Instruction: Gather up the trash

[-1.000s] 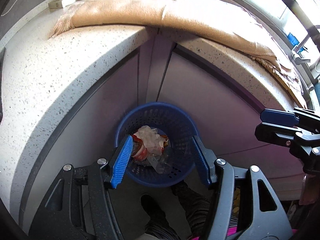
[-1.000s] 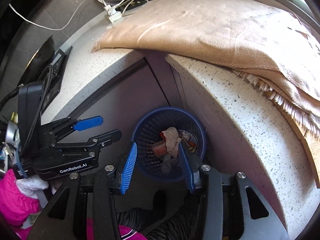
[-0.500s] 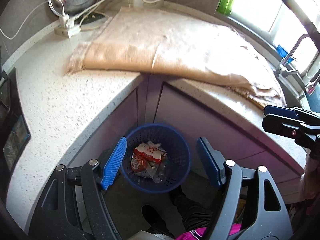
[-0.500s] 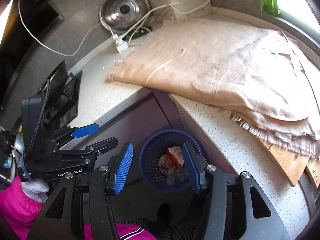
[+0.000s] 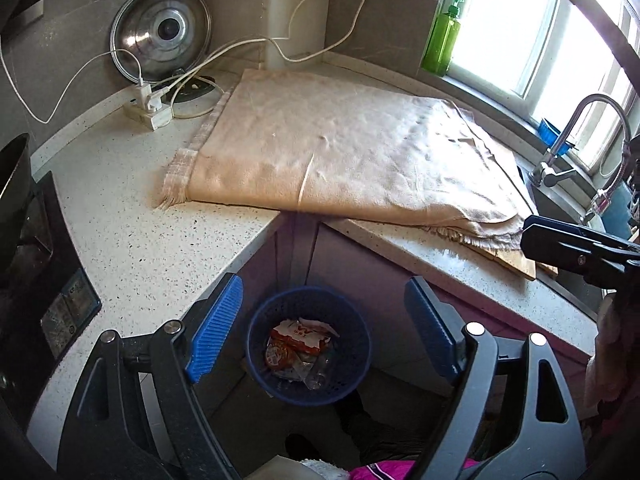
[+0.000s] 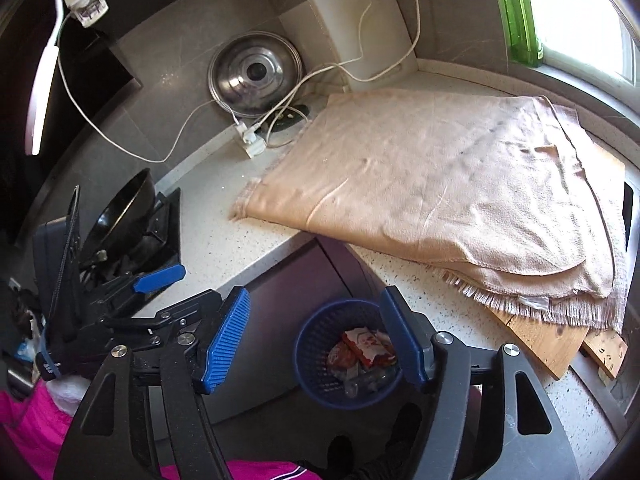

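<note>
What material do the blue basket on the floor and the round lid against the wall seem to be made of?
Blue basket: likely plastic, matte; its wall is a moulded lattice of small holes.
Round lid: likely stainless steel, shiny; it gives bright reflections and has a dark knob in the middle.

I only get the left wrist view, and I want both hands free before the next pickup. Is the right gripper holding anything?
Observer: No. The right wrist view shows the right gripper open. Its jaws have just been opening, and nothing is between them.
Operator: What sticks out under the cloth's fringe?
Observer: Two wooden boards, poking out past the cloth near the counter edge.
</note>
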Demonstrator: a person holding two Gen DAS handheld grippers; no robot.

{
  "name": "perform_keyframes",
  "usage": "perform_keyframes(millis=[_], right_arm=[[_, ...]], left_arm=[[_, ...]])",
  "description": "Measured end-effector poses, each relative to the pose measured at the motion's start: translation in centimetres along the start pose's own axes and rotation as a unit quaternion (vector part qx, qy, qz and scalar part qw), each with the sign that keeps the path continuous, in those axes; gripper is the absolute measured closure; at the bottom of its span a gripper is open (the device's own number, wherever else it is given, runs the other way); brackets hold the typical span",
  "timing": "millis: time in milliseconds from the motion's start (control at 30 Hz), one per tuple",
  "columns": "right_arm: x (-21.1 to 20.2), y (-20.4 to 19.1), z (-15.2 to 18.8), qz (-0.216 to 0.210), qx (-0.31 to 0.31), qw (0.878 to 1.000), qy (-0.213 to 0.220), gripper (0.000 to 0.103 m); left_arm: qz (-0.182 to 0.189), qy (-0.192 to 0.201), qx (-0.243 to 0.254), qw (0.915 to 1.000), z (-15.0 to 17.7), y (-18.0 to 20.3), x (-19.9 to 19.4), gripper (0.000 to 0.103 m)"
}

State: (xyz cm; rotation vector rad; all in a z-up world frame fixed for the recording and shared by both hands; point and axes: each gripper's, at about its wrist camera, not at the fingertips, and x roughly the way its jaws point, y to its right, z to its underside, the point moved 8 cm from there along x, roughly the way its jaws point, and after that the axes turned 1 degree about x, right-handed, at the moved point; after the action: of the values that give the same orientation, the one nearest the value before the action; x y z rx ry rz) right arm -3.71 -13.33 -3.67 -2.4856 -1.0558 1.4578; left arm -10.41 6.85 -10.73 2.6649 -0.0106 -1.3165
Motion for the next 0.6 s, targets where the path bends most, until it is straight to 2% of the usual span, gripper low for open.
perform_keyframes(millis=[167, 300, 600], right_arm=[[-1.3, -0.3, -0.8, 0.006, -0.003, 1.0, 0.019, 0.035], [-2.2, -0.1, -1.5, 0.018, -0.005, 0.999, 0.037, 0.03], [-3.7, 1.4, -2.6, 0.036, 0.0, 0.998, 0.057, 0.029]], left_arm=[[0.003, 0.033, 0.014, 0.9994, -1.6, 1.9, -1.7, 0.018], [0.018, 0.05, 0.018, 0.9984, -2.9, 3.7, -2.5, 0.018], [0.023, 0.076, 0.034, 0.9962, -5.6, 7.0, -3.4, 0.018]])
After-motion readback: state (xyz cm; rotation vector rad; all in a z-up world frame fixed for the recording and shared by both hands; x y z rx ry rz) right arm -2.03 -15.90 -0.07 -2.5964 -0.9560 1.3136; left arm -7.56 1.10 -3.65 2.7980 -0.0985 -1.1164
